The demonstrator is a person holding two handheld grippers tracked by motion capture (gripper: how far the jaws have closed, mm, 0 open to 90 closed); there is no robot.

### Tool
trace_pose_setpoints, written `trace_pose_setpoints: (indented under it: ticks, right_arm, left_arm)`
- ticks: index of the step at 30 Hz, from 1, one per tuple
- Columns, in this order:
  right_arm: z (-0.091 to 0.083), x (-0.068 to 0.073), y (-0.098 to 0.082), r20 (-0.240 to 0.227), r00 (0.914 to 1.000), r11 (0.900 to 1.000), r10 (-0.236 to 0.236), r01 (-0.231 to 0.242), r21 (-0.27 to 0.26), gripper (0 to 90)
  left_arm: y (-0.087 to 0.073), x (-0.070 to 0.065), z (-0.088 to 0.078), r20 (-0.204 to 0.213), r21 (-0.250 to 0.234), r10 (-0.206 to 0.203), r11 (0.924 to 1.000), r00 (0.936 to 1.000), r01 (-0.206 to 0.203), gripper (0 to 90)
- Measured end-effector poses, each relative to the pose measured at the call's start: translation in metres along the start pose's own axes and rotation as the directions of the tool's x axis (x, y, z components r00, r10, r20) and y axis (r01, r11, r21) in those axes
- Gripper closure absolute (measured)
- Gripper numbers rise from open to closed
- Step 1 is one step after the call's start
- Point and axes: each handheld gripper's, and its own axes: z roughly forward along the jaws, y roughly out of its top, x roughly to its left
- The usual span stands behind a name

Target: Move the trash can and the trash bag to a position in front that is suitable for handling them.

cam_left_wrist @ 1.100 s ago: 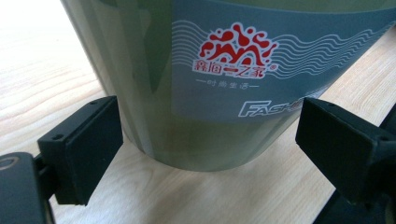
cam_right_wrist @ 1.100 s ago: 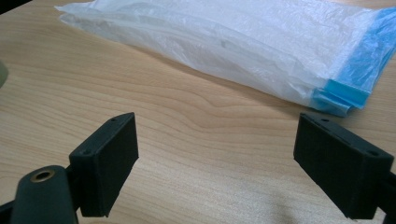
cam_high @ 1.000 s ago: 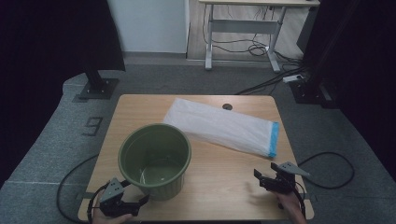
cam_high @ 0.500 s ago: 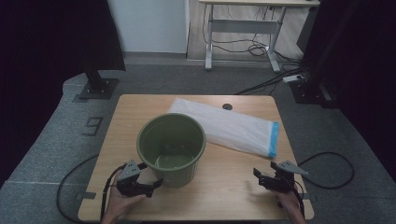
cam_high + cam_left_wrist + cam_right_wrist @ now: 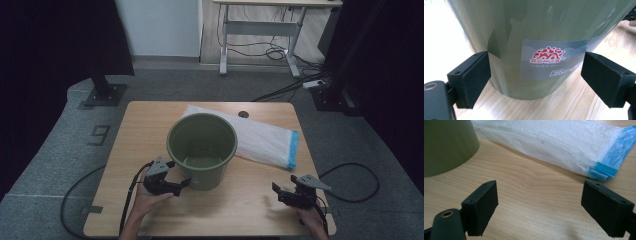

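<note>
Now, bucket: olive green plastic bucket (image 5: pixel 202 149) stands upright mid-bench, open mouth up, inside bare; grey label with red logo (image 5: pixel 548 58) on its lower wall facing the left tool.
Left tool: left tool (image 5: pixel 176 184) low at the bucket's near-left base, jaws spread wide around the lower wall; in the left gripper view the left jaw pad looks touching the wall, the right pad just apart from it; not clamped.
Left hand: person's left hand (image 5: pixel 148 194) grips the tool from the near edge, cable trailing off the bench's left side.
Right tool: right tool (image 5: pixel 283 194) near the bench's near-right corner, jaws spread, nothing between them, well apart from the bucket.
Bag: white plastic bag with blue end strip (image 5: pixel 260 139) lies flat behind and right of the bucket, its near-left part hidden behind the rim; blue end (image 5: pixel 607 158) points to the bench's right.
Bench: light wooden bench (image 5: pixel 235 205), grain visible under both tools.
</note>
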Motion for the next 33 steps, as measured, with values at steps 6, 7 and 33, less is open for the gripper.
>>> trace_pose_setpoints:
  ticks: [6,7,33]
  right_arm:
    - [0.000,0.001,0.001,-0.003,1.0000,1.000,-0.001,0.001,0.001,13.6]
    - [0.000,0.001,0.001,-0.003,1.0000,1.000,0.000,0.000,0.001,13.6]
    - [0.002,0.001,-0.001,0.004,0.9997,0.999,-0.025,0.025,0.021,13.6]
  left_arm:
    - [0.005,0.002,0.010,0.019,-0.013,-0.021,0.9997,0.9996,0.021,8.8]
    - [0.006,0.002,0.012,0.027,-0.017,-0.030,0.9994,0.9992,0.030,8.8]
    - [0.016,-0.004,0.014,-0.023,-0.030,-0.028,0.9992,0.9993,0.027,11.4]
